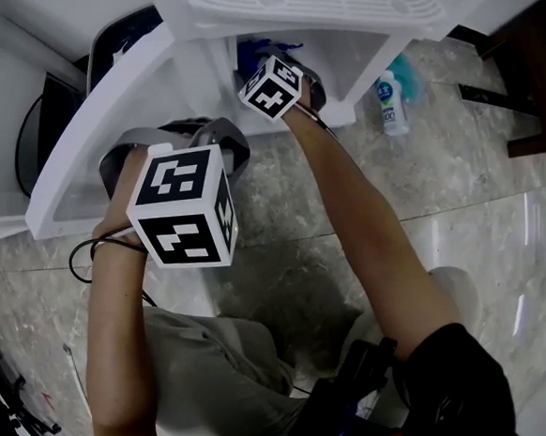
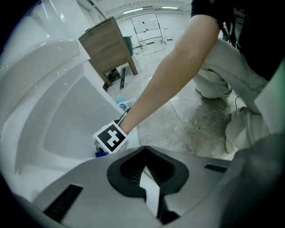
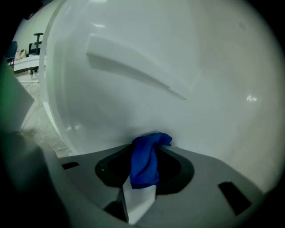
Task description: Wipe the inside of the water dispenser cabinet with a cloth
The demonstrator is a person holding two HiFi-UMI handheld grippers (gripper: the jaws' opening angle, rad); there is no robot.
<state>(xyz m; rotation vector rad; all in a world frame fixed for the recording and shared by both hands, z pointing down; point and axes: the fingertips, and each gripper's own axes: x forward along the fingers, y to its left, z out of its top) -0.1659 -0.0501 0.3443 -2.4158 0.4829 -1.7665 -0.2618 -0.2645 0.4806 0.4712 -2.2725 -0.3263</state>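
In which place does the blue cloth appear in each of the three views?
Head view: the blue cloth is at top centre, inside the white cabinet, just above the farther marker cube.
Left gripper view: a small blue bit under that cube, left of centre.
Right gripper view: bottom centre, pinched between the jaws.
Shared landmark: the white cabinet wall.
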